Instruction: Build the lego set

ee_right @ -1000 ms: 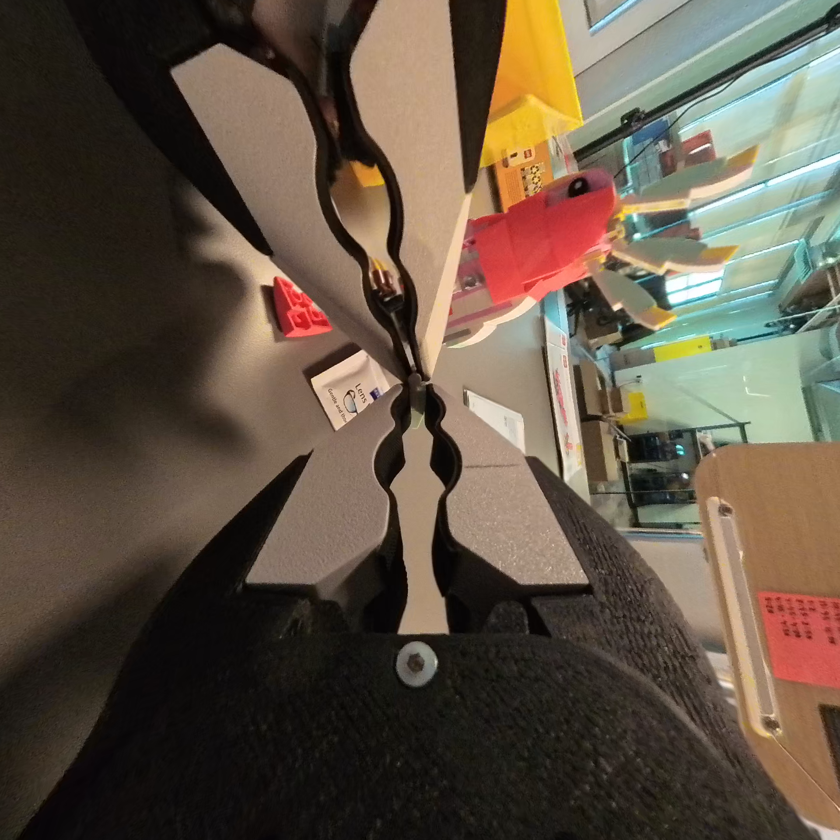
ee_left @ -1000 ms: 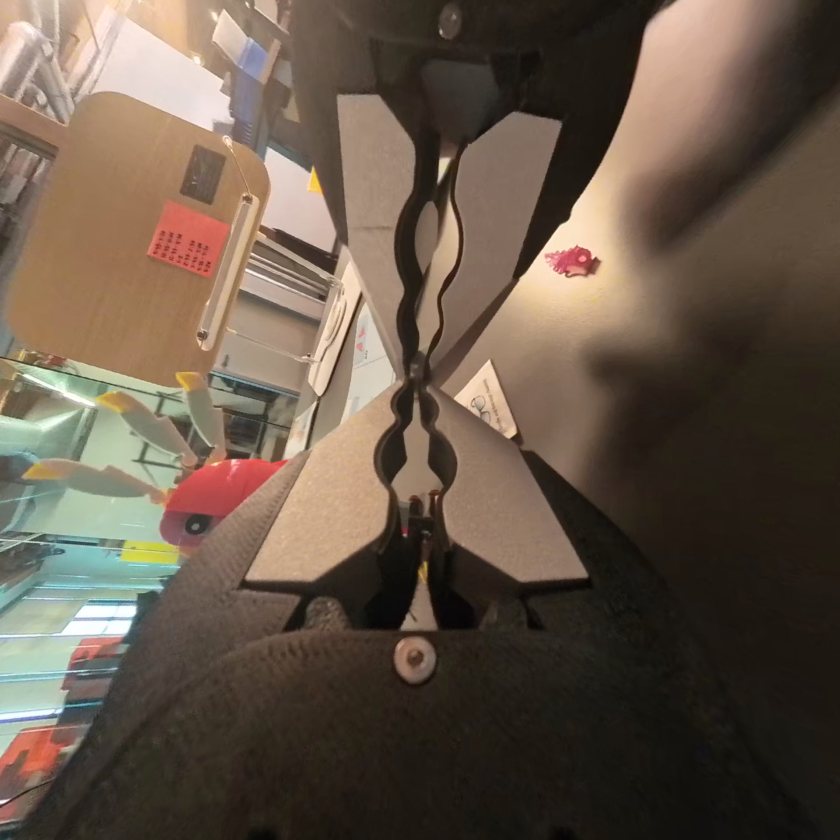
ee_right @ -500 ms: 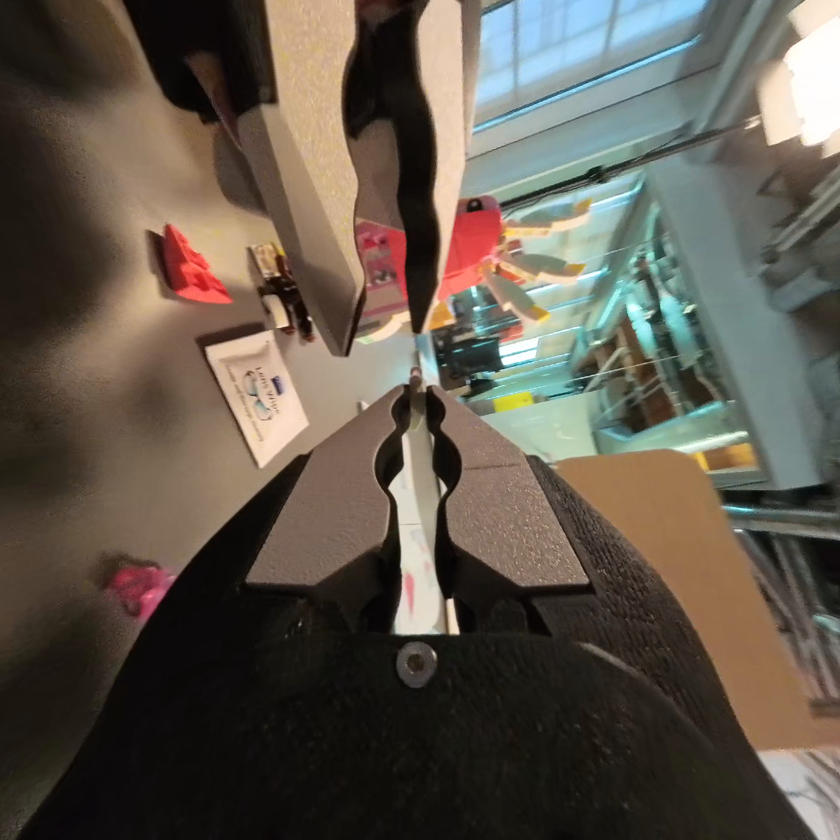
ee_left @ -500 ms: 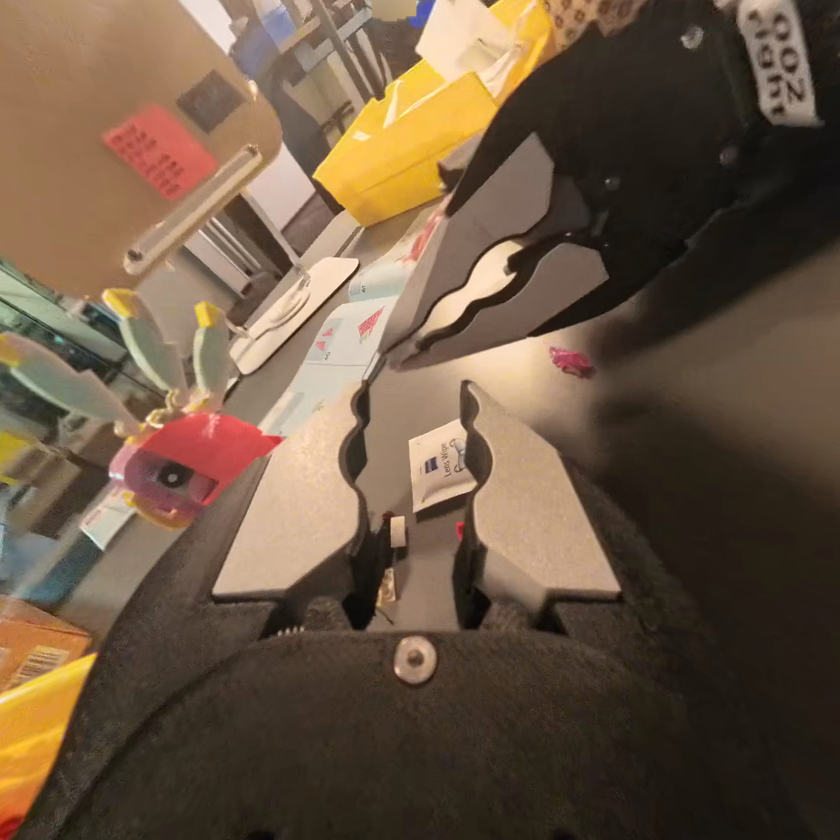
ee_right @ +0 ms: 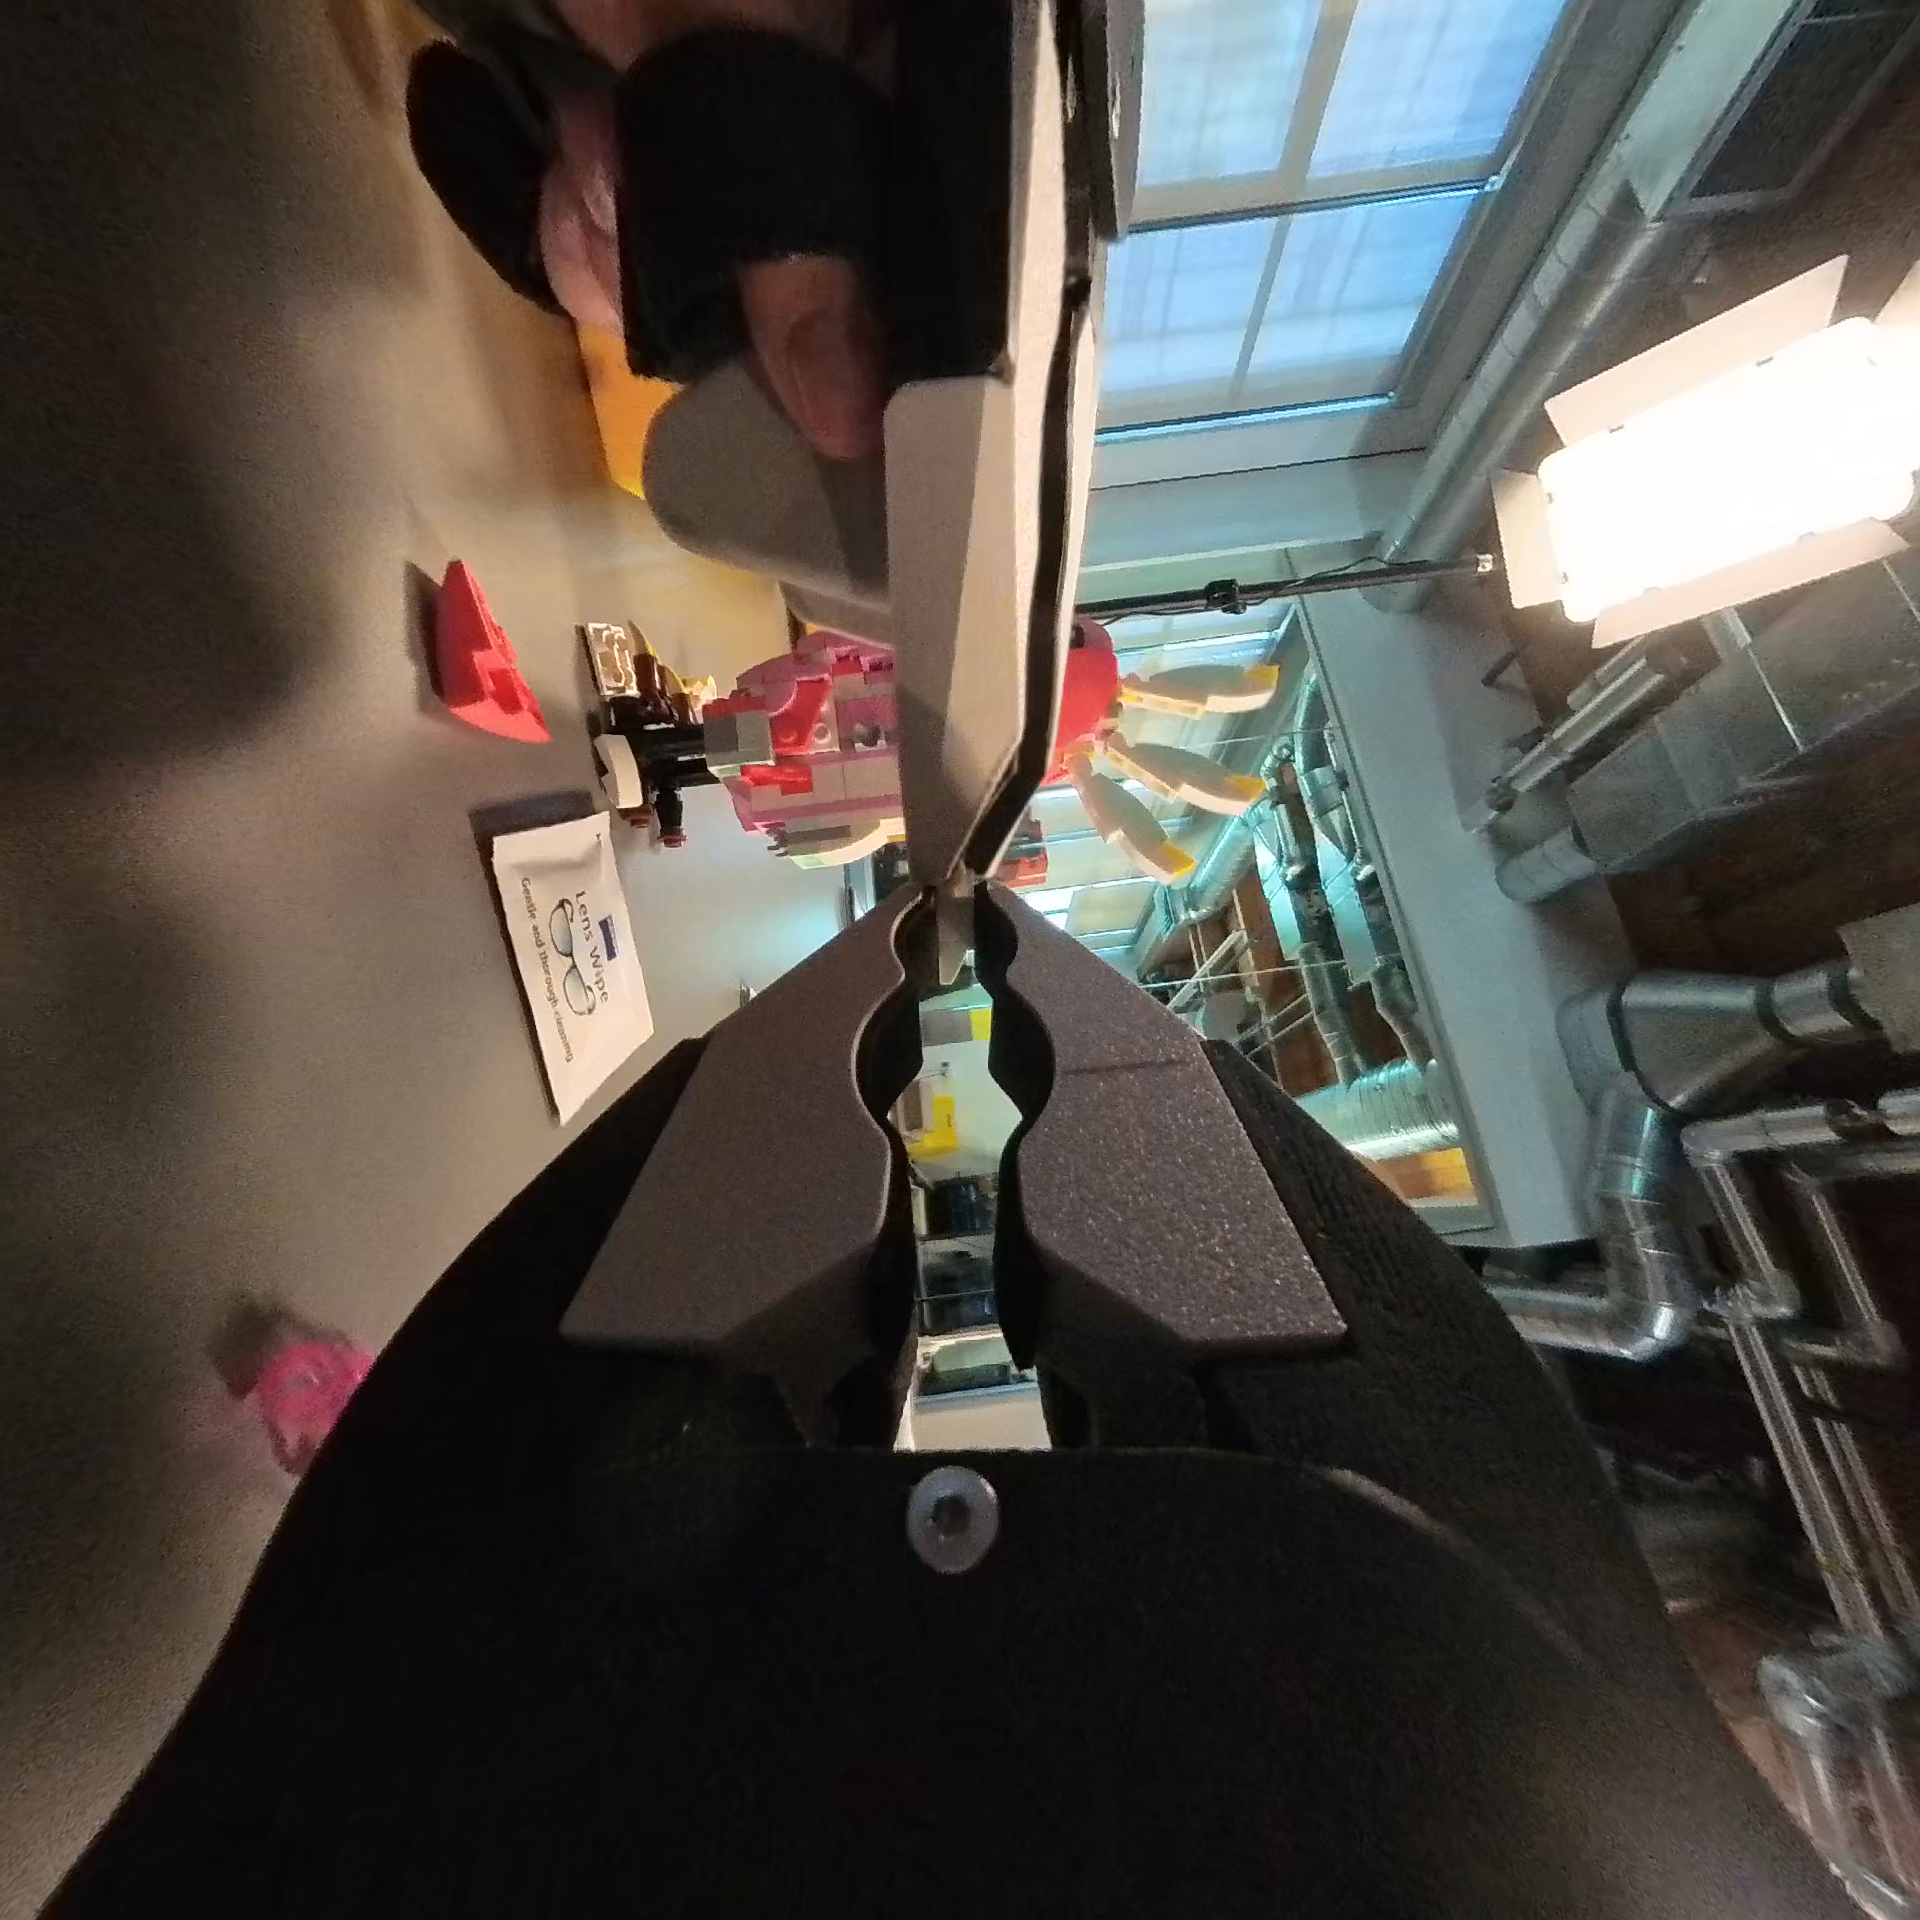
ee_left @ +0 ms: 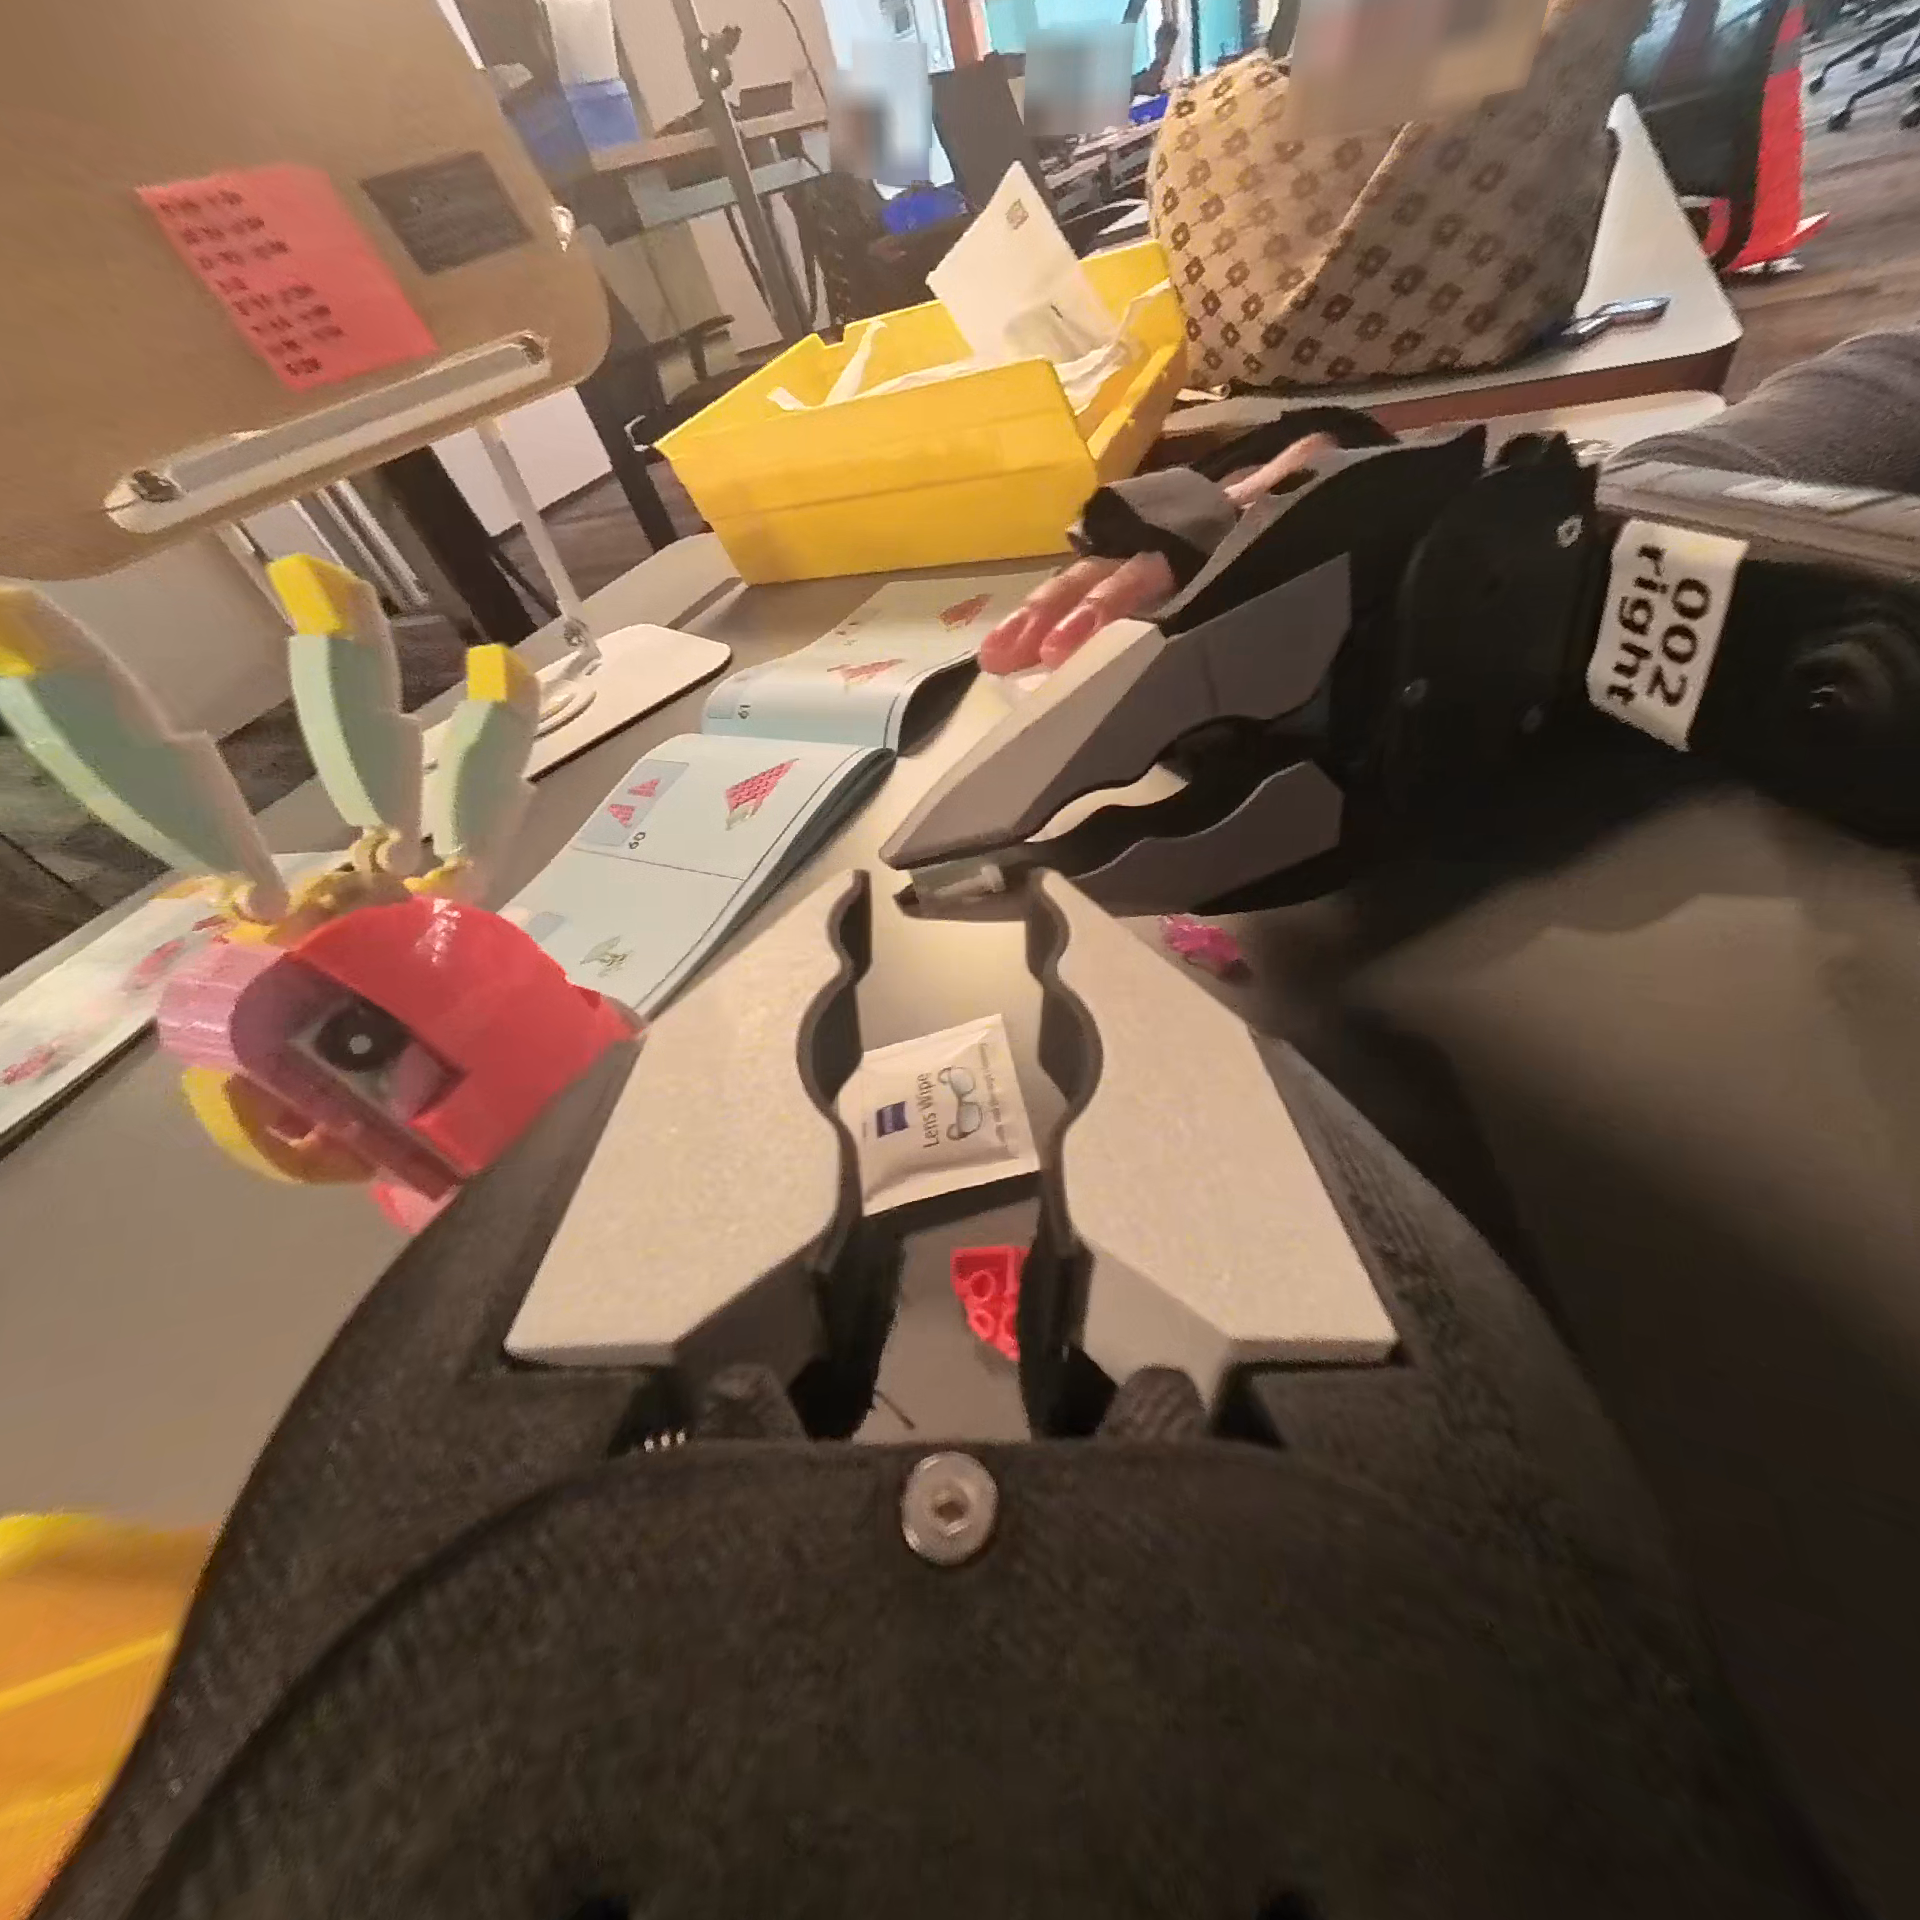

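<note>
Just above the counter (ee_left: 156, 1299), the right claw (ee_right: 951, 920) is pinching a small pale brick piece (ee_left: 961, 881) at its tips, while the left claw (ee_left: 945, 909) sits spread with a fingertip either side of it, not gripping, and a white wipe packet (ee_left: 935, 1112) lies flat underneath.

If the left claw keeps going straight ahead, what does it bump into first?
Probably the right claw, whose tips pinch a small pale piece right in front of the left claw's open tips. Depth is hard to judge.
</note>
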### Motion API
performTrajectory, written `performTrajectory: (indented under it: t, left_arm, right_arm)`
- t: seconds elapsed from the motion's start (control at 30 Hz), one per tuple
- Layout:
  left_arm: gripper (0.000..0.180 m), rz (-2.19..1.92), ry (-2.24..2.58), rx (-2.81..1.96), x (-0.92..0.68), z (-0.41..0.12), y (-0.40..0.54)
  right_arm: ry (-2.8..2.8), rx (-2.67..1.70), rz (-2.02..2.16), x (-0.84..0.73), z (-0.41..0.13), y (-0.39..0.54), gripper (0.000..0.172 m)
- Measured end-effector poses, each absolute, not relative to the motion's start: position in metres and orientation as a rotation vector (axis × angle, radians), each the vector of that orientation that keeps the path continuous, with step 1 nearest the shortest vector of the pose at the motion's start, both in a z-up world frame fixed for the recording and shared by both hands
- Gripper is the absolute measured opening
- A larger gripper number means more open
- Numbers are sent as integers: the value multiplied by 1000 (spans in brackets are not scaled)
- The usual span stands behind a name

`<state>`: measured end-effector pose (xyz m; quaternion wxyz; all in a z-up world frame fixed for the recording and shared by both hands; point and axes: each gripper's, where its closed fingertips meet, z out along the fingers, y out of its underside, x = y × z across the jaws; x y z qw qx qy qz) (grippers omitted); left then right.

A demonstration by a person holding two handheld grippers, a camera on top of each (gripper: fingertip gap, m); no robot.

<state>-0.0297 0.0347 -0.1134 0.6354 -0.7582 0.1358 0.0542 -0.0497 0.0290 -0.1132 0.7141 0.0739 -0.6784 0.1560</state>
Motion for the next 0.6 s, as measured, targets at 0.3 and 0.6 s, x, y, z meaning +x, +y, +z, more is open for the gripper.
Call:
performTrajectory:
  t: [0.3,0.6]
  left_arm:
    - [15,193,307,-1758,-33,-116,37]
    - [0,225,345,-1815,-33,-125,36]
  right_arm:
    - [-1502,167,276,-54,-117,31,5]
    - [-1617,-81,230,-61,-120,135,36]
